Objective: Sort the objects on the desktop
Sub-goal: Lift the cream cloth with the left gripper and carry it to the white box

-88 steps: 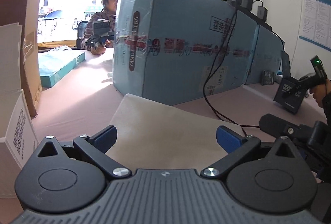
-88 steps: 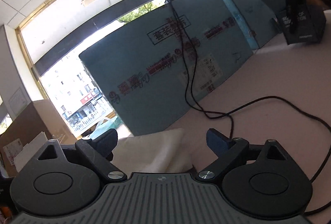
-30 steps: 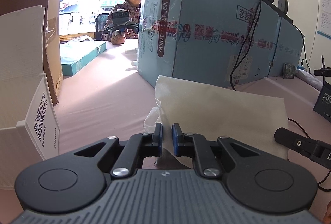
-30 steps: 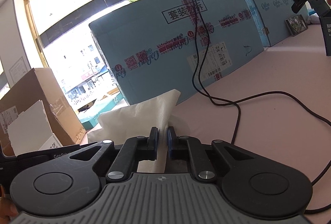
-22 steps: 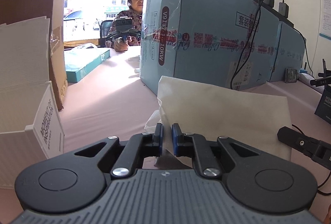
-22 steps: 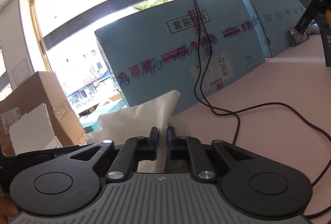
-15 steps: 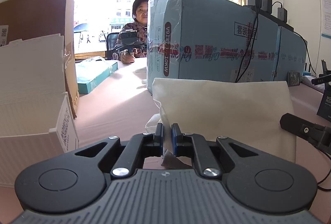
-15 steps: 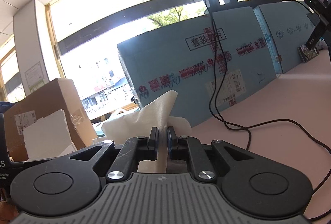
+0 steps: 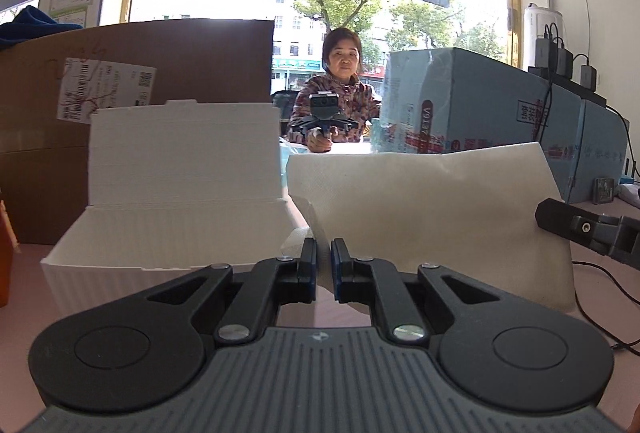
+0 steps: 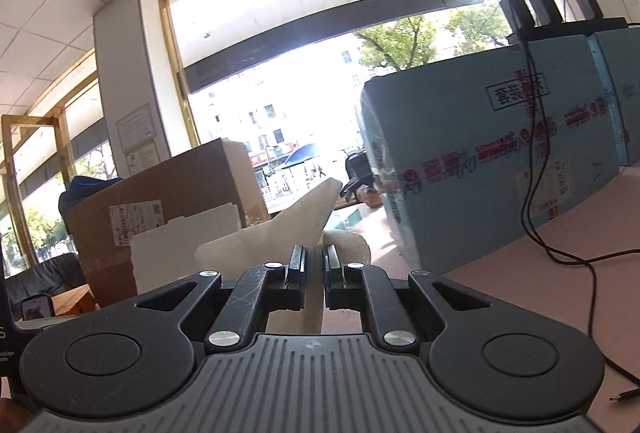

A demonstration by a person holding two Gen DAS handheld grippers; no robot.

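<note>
In the left wrist view the left gripper (image 9: 324, 265) sits low in the centre of the frame, its two blue-padded jaws pinched together on the lower left corner of a cream-white woven cloth bag (image 9: 432, 209), which stands as a broad upright sheet across the centre and right of the frame. Left of the bag is an open white corrugated plastic box (image 9: 176, 193), with a large brown cardboard carton (image 9: 168, 53) bearing a shipping label behind it. A big light-blue printed carton (image 9: 472, 101) fills the upper right, black cables running down it (a person holding another gripper is seated beyond it, centre of the frame). In the right wrist view the right gripper (image 10: 315, 265) is likewise clamped on the cloth bag (image 10: 296, 221), whose corner rises to a point just above the jaws. The pink tabletop (image 10: 560, 297) spreads to the lower right, crossed by a black cable (image 10: 568, 257).
</note>
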